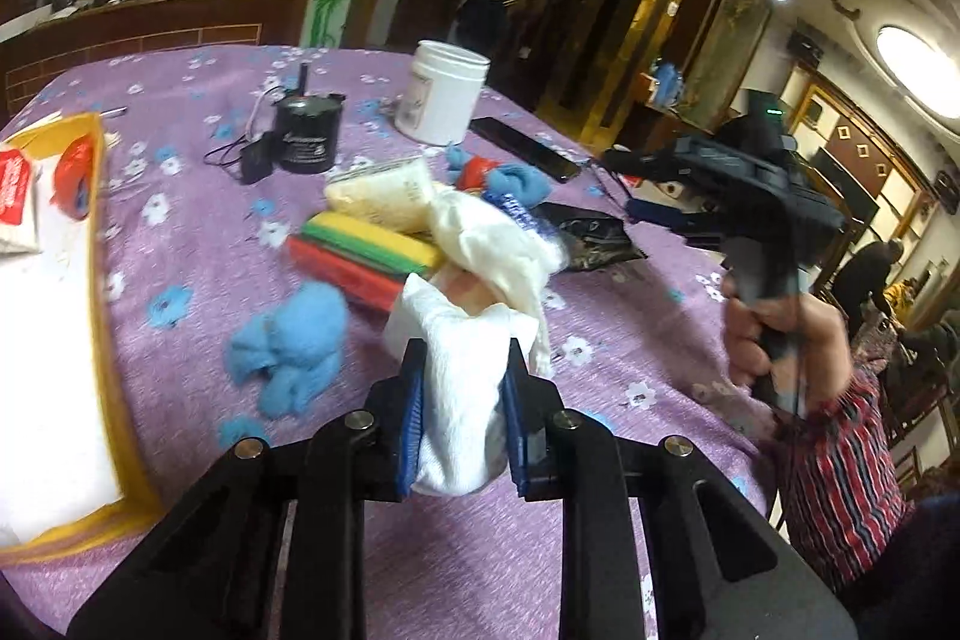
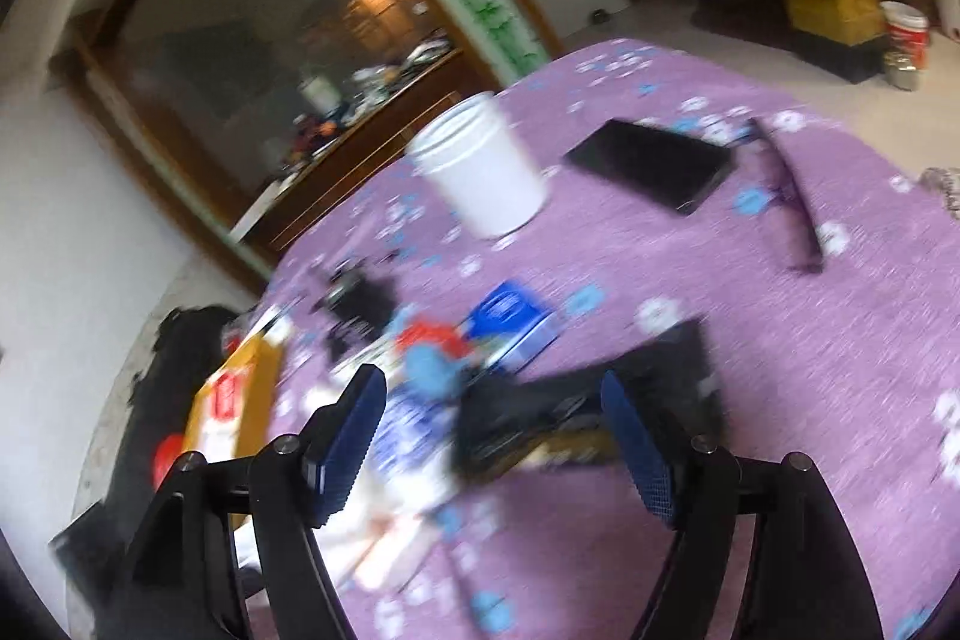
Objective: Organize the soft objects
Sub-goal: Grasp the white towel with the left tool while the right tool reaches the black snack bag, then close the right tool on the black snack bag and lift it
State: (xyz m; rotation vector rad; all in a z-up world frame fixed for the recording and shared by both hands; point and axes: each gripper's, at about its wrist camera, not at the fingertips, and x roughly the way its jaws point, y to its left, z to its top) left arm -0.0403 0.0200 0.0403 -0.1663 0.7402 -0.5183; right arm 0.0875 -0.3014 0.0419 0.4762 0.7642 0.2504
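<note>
Left wrist view: left claw (image 1: 462, 358) pinched on a white cloth (image 1: 462, 376), lifted just above the purple flowered surface (image 1: 198, 244); blue fuzzy cloth (image 1: 294, 340) lying beside it, striped sponge (image 1: 360, 250) behind; right claw (image 1: 606, 157) gripped by a hand (image 1: 774, 334). Right wrist view, blurred: right claw (image 2: 492, 394) spread wide, empty, over a black packet (image 2: 576, 400); white jar (image 2: 480, 166) beyond.

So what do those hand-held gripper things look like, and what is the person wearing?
Each is a black plastic frame with silver pivot bolts, ending in two fingers faced with ribbed blue pads. The left gripper and the right gripper look alike. Seen from the left, the right one has a dark pistol handle. The sleeve is red, blue and white striped.
</note>
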